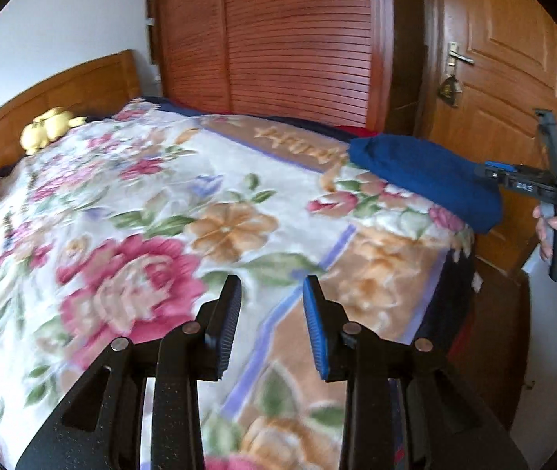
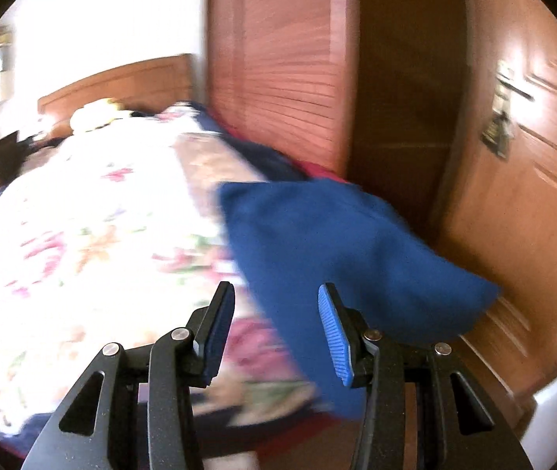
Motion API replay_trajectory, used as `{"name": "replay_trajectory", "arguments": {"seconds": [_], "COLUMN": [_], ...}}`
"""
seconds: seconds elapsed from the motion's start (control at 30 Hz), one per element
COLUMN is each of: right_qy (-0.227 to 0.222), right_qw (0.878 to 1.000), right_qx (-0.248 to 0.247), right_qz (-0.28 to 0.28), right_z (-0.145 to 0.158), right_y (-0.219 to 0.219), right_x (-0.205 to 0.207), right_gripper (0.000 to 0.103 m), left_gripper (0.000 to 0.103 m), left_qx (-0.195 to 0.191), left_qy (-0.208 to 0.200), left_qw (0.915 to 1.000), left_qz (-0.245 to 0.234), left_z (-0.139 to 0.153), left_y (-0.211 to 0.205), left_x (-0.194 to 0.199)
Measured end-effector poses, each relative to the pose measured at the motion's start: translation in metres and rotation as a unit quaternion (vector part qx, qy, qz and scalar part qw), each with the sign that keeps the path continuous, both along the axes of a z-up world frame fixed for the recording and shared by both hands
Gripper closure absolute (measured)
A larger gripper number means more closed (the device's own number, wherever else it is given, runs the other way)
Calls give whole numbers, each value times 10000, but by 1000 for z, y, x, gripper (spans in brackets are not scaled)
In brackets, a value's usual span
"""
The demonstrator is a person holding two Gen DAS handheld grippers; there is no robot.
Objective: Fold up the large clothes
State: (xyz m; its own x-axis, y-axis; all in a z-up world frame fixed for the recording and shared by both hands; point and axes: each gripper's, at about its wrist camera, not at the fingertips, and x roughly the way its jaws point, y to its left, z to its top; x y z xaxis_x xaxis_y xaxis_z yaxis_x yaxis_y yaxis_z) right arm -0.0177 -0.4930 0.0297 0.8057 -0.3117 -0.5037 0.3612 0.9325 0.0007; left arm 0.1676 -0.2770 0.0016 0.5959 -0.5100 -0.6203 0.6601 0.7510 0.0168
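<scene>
Both the left gripper (image 1: 272, 305) and right gripper (image 2: 276, 313) hang open and empty over the floral blanket (image 1: 141, 203), the folded blue garment (image 1: 427, 180) at two o'clock.

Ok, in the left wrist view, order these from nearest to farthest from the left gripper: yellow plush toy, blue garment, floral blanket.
1. floral blanket, directly beneath the left gripper.
2. blue garment, ahead to the right, at the bed's corner.
3. yellow plush toy, far left, by the headboard.
</scene>
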Motion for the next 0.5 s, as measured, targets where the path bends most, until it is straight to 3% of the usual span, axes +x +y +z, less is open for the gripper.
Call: {"name": "replay_trajectory", "arguments": {"seconds": [0.2, 0.33, 0.5], "right_qy": [-223, -237, -124], "right_qw": [9950, 9879, 9845], "right_qx": [209, 263, 291], "right_qz": [952, 1508, 1727], "right_z": [-6, -18, -29], "right_y": [94, 151, 200], "right_x": [4, 14, 28], "right_gripper": [44, 42, 42], "left_gripper": [70, 70, 70], "left_qx": [-41, -64, -8], "left_qy": [5, 46, 101], "left_qw": [9985, 9957, 9880], "left_qz": [538, 921, 1541], "left_z": [0, -7, -21], "left_y": [56, 92, 137], "left_x": [-19, -27, -29]}}
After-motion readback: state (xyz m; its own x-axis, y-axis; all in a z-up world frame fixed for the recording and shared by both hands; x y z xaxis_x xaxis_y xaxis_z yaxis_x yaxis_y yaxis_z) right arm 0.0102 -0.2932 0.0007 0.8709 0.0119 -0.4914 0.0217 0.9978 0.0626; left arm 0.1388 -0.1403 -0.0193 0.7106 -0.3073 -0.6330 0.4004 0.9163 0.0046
